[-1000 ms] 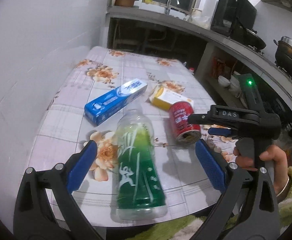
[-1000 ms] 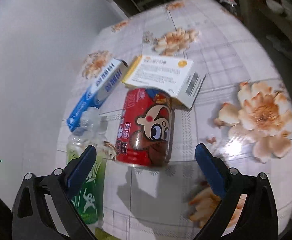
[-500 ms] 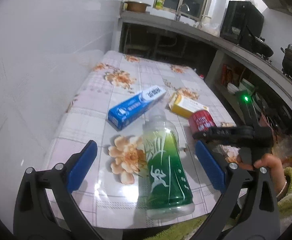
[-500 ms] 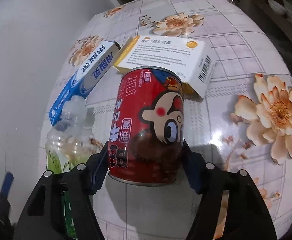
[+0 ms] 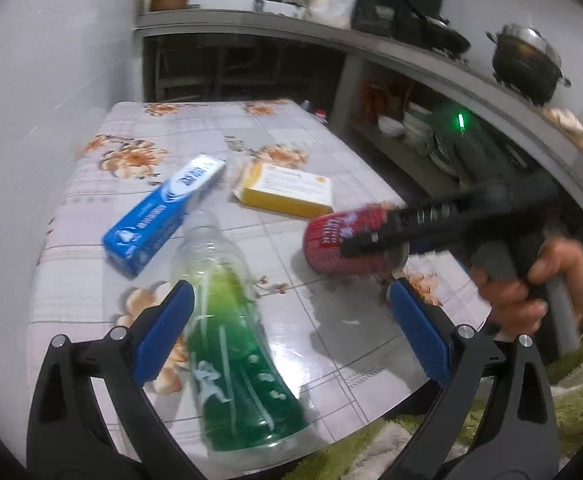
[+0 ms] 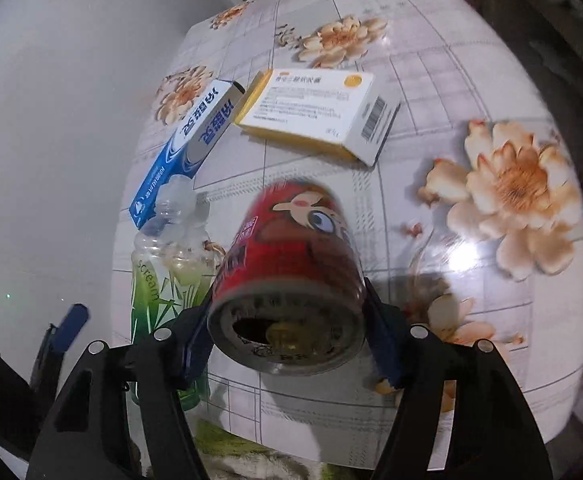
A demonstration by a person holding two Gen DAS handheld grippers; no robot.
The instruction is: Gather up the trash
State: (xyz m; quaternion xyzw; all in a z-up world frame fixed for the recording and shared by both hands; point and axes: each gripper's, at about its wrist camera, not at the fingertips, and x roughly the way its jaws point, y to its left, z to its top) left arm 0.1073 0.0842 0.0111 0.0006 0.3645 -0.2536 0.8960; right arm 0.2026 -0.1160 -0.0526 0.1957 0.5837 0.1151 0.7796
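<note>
Left wrist: left tool (image 5: 289, 330) jaws spread wide, straddling the green bottle (image 5: 233, 336) lying on the bench (image 5: 323, 160), pads not touching it. Judging by that, bottle grab is next: drop lower, centre, squeeze. Blue carton (image 5: 163, 218) and yellow box (image 5: 287, 192) lie beyond; print too blurred to read.

Right wrist: right tool (image 6: 287, 342) has just closed and clamps the red can (image 6: 291, 280), tipped up, open end toward the camera. Pick step in hand; next, carry to a bin, none visible. Bottle label reads "scream"; can shows a cartoon face, Chinese print.
</note>
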